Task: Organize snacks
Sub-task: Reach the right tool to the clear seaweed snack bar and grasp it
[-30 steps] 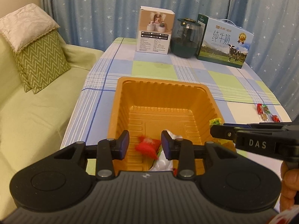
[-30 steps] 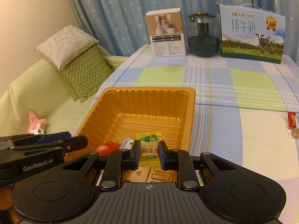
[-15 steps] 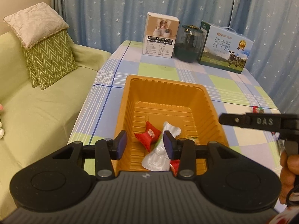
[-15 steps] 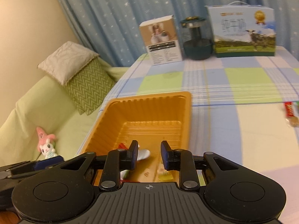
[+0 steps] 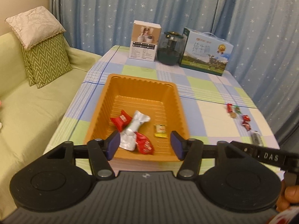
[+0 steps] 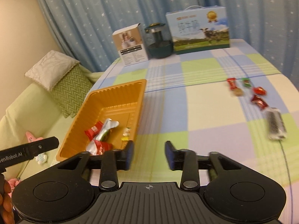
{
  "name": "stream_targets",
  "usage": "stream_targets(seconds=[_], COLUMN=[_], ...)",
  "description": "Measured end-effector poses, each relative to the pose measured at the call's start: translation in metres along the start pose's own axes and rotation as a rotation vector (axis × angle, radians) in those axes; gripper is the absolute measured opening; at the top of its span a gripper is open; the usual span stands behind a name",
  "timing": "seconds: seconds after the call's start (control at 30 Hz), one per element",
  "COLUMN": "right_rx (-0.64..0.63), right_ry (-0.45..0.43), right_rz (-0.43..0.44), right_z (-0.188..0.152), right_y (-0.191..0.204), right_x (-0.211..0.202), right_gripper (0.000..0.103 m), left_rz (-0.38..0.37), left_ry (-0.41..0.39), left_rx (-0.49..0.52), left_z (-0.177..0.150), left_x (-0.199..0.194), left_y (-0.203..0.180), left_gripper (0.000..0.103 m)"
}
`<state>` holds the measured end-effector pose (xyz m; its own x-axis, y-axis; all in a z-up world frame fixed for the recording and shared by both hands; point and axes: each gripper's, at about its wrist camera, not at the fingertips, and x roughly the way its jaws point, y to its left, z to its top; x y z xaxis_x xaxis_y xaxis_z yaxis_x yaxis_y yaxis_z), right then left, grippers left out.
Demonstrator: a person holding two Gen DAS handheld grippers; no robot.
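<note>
Star-printed blue curtains [image 5: 186, 5] hung behind a table covered by a checked cloth [image 6: 205, 115] in blue, green and white, with a green sofa [image 5: 37, 108] and two cushions [image 5: 44, 56] to the left. At the far edge stood a white box [image 5: 144, 41], a dark glass jar [image 5: 170, 48] and a milk carton [image 5: 205, 54] side by side. An orange tray [image 5: 134, 87] sat on the left half of the cloth. Inside it lay a red candy [image 5: 121, 120], a silver packet [image 5: 133, 130], a second red wrapper [image 5: 143, 142] and a yellow candy [image 5: 160, 130], grouped toward the near end. The left gripper [image 5: 144, 144] hung above the near rim of the tray, jaws spread wide and holding nothing. The right gripper [image 6: 148, 154] was over bare cloth just right of the tray, jaws likewise apart and empty. Well to the right lay loose snacks: several small wrapped candies [image 6: 246, 89] in red, green and brown, and a dark-and-white packet [image 6: 274, 127] nearest the table edge; these appeared blurred.
</note>
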<state>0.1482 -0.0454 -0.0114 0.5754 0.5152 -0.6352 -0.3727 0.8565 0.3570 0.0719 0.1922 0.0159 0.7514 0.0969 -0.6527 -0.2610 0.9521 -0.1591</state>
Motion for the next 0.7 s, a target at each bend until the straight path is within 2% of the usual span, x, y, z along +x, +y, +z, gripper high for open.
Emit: stream_targets(seconds=[0.27, 0.33, 0.4, 0.47, 0.7], right_rx=[-0.012, -0.012, -0.011, -0.007, 0.033], right_ry=[-0.019, -0.023, -0.033, -0.043, -0.071], right_rz=[-0.073, -0.086, -0.101, -0.118, -0.169], right_z=[-0.024, -0.028, -0.031, -0.034, -0.036], right_y=[-0.019, -0.025, -0.029, -0.035, -0.058], right_x=[-0.044, -0.053, -0.062, -0.071, -0.092], right_gripper=[0.057, 0.061, 0.071, 0.075, 0.076], left_rz=[-0.043, -0.058, -0.066, -0.069, -0.106], left_ry=[0.012, 0.013, 0.006, 0.001, -0.02], left_rx=[0.005, -0.001, 0.003, 0.01, 0.044], left_z=[-0.023, -0.027, -0.029, -0.032, -0.035], left_x=[-0.02, -0.023, -0.026, -0.028, -0.033], left_y=[-0.034, -0.041, -0.048, -0.055, -0.081], left_gripper=[0.074, 0.075, 0.079, 0.082, 0.091])
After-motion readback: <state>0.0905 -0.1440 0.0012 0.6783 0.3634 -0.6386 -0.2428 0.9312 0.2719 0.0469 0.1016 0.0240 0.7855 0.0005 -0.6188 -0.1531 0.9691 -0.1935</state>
